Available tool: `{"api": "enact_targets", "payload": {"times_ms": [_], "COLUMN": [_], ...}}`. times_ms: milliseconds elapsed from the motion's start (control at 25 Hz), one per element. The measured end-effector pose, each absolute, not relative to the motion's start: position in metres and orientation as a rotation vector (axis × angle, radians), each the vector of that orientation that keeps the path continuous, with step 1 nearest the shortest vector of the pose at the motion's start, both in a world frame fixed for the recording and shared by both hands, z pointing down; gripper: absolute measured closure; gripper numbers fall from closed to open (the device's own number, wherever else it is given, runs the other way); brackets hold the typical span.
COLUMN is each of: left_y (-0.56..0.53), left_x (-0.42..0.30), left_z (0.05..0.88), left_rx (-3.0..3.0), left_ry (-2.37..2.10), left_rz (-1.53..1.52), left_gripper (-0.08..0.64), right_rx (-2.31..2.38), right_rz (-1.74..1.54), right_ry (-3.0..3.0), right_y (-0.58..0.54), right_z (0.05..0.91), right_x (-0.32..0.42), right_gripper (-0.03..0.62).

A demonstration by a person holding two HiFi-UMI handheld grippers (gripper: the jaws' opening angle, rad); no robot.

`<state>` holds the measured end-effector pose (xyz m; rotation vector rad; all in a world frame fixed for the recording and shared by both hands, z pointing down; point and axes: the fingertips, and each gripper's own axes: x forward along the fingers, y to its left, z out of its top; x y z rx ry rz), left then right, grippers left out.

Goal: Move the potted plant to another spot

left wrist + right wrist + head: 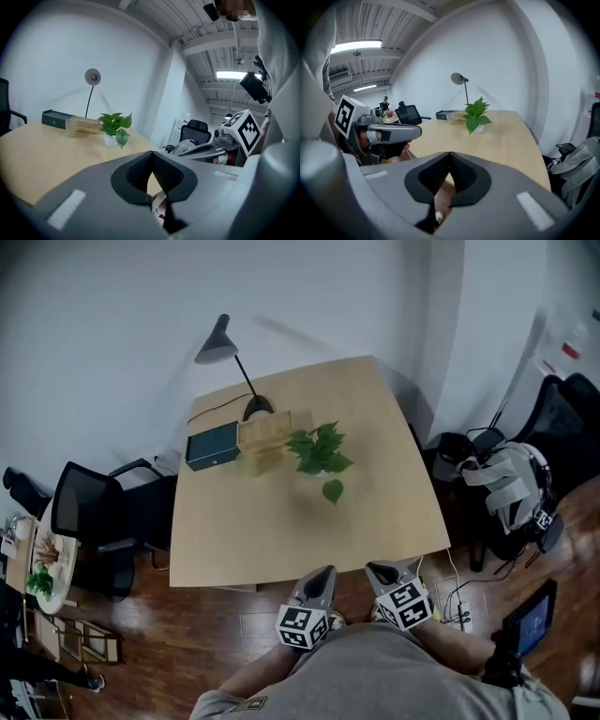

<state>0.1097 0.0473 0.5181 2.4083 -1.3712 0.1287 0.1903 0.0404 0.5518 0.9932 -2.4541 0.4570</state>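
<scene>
The potted plant (320, 452), green leaves in a small white pot, stands on the light wooden table (281, 531) past its middle. It also shows in the left gripper view (115, 124) and the right gripper view (477, 112). Both grippers hover side by side just off the table's near edge, well short of the plant. My left gripper (324, 572) (151, 153) is shut with nothing between its pads. My right gripper (379, 568) (450, 153) is also shut and empty. Each gripper appears in the other's view: the right gripper (197, 149) and the left gripper (393, 132).
Behind the plant sit a wooden block (267, 430), a dark box (212, 446), a clear cup (251, 463) and a desk lamp (220, 341). A black office chair (94, 512) stands left of the table. Bags and another chair (511, 484) crowd the right side.
</scene>
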Motion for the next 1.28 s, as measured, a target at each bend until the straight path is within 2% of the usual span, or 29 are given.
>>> {"api": "enact_targets", "payload": {"times_ms": [1280], "left_y": [0.047], "left_x": [0.111], "left_z": [0.528], "left_rx": [2.402], "left_ry": [-1.342], "left_rz": [0.179], "left_gripper": [0.555], "right_rx": [1.008], "right_rz": [0.393], "right_ry": [-2.445], "right_y": [0.017], "right_z": [0.546], "right_x": [0.181], "right_gripper": [0.588]}}
